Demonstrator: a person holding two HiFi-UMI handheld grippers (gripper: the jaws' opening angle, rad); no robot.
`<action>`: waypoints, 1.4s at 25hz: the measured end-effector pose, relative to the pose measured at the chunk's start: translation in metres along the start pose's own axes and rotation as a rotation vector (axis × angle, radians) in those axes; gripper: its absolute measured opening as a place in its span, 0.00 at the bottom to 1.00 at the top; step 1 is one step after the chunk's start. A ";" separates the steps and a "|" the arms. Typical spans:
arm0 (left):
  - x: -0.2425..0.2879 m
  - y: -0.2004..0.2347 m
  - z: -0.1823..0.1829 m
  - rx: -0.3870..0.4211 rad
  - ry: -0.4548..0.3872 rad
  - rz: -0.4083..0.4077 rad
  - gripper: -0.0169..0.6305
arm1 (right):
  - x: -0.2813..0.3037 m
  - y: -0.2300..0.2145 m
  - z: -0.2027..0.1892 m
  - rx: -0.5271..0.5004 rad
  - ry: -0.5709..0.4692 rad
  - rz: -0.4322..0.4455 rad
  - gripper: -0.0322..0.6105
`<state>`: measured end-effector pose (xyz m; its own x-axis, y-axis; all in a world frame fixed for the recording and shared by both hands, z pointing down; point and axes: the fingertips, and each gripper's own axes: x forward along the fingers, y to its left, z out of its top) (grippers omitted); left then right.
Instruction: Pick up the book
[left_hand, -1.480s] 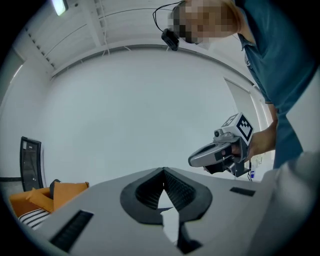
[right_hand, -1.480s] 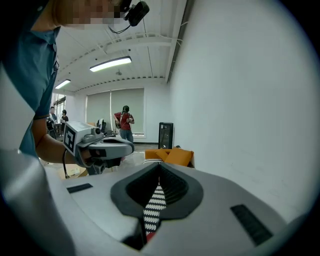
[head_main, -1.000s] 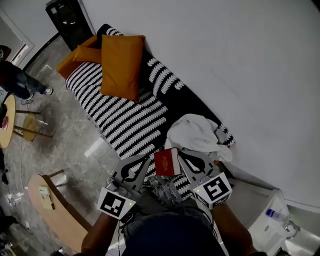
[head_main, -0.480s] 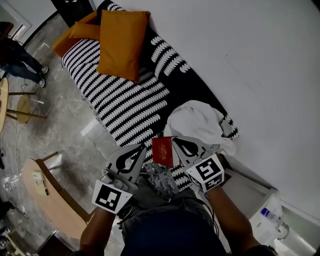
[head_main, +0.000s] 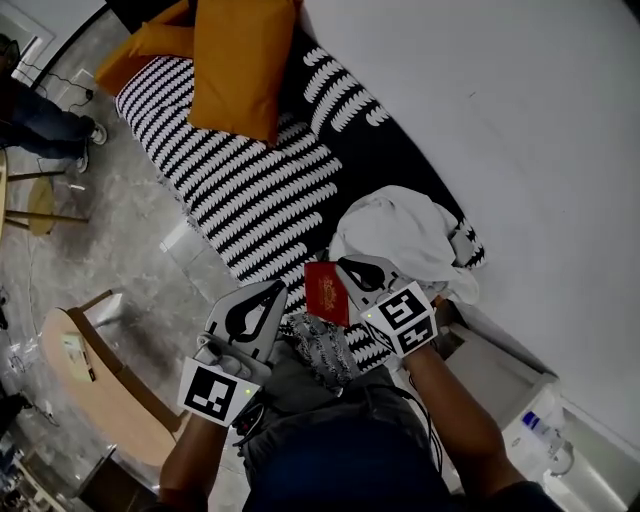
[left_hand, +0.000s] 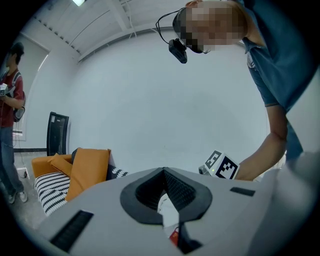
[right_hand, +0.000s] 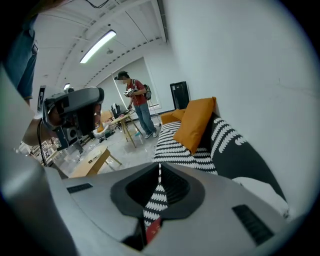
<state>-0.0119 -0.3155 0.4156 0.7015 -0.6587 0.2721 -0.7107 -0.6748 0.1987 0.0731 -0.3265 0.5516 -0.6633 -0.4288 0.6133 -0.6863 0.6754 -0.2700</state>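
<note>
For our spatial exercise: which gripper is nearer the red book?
The right gripper; the red book lies beside its jaws, the left gripper stands apart.

From the head: looks steeply down, close over left gripper (head_main: 279, 288) and right gripper (head_main: 345, 264), onto the striped sofa (head_main: 250, 190). From the left gripper: faces nearly level at the white wall (left_hand: 150, 100). From the right: looks along the sofa seat. Shared by all: the orange cushion (head_main: 235, 60).

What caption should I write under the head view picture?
Left gripper and right gripper, both shut, near the red book on a striped sofa.
</note>
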 end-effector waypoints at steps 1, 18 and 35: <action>0.001 0.002 -0.002 -0.005 0.000 0.002 0.03 | 0.005 -0.002 -0.006 0.008 0.015 0.004 0.07; 0.002 0.026 -0.040 -0.084 0.040 0.042 0.03 | 0.080 -0.022 -0.091 0.115 0.203 0.053 0.08; 0.008 0.033 -0.060 -0.119 -0.003 0.040 0.03 | 0.112 -0.047 -0.163 0.225 0.336 0.018 0.19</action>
<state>-0.0332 -0.3235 0.4805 0.6727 -0.6852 0.2793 -0.7391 -0.6039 0.2985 0.0794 -0.3083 0.7540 -0.5666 -0.1733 0.8055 -0.7485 0.5170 -0.4153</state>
